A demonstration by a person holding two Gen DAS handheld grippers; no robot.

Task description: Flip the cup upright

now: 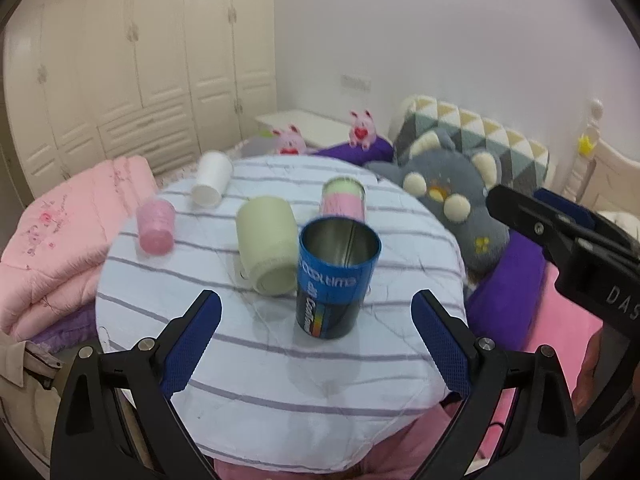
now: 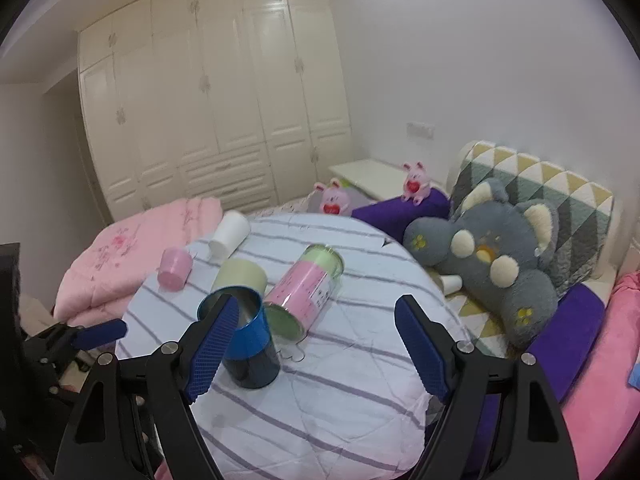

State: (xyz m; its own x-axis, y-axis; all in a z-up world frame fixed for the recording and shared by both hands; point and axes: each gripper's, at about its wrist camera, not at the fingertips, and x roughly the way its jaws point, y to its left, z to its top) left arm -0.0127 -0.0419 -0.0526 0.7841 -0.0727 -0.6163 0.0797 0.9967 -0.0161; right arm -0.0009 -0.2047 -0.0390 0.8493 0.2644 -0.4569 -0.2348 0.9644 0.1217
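A blue metal cup (image 1: 335, 280) stands upright, mouth up, on the striped round table (image 1: 280, 380); it also shows in the right wrist view (image 2: 248, 344). Around it lie a pale green cup (image 1: 266, 248) on its side, a pink-and-green tin (image 2: 306, 292) on its side, a small pink cup (image 1: 156, 226) and a white cup (image 1: 211, 178). My left gripper (image 1: 316, 344) is open and empty just in front of the blue cup. My right gripper (image 2: 316, 344) is open and empty, its left finger beside the blue cup.
The table stands against a bed with a folded pink quilt (image 1: 56, 248) at left, a grey plush toy (image 2: 492, 256) and purple cushions (image 2: 400, 208) at right. Two pink plush pigs (image 1: 362, 128) sit behind. A white wardrobe (image 2: 208, 100) fills the back wall.
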